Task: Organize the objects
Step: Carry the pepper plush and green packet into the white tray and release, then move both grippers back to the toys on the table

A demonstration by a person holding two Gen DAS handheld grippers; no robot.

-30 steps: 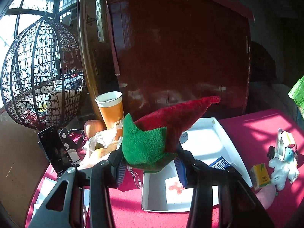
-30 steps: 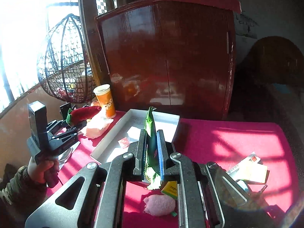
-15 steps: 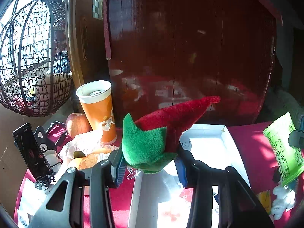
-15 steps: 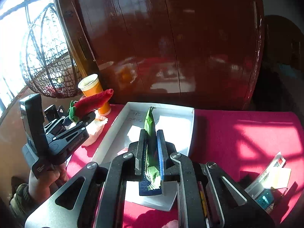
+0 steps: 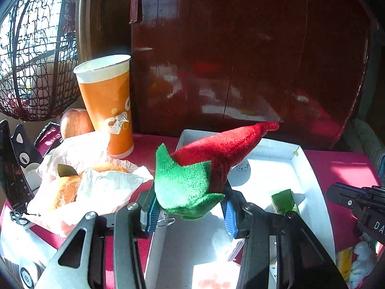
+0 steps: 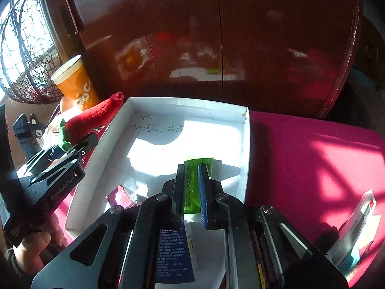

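green packet and plush chili, both now lower over the white box

right tongs (image 6: 191, 187) clench the green packet (image 6: 192, 180) inside the white box (image 6: 245, 144), closer than before; left tongs (image 5: 190, 213), marked "genrobot.ai", grip the plush chili (image 5: 216, 154) at the box's edge; handwriting beyond, unreadable.

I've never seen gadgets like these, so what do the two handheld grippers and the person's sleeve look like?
Each gripper, left and right, has black angular linkage arms with silver rivets and blue ribbed pads. White lettering marks the left one's body. No cables show. The sleeve looks olive knit.
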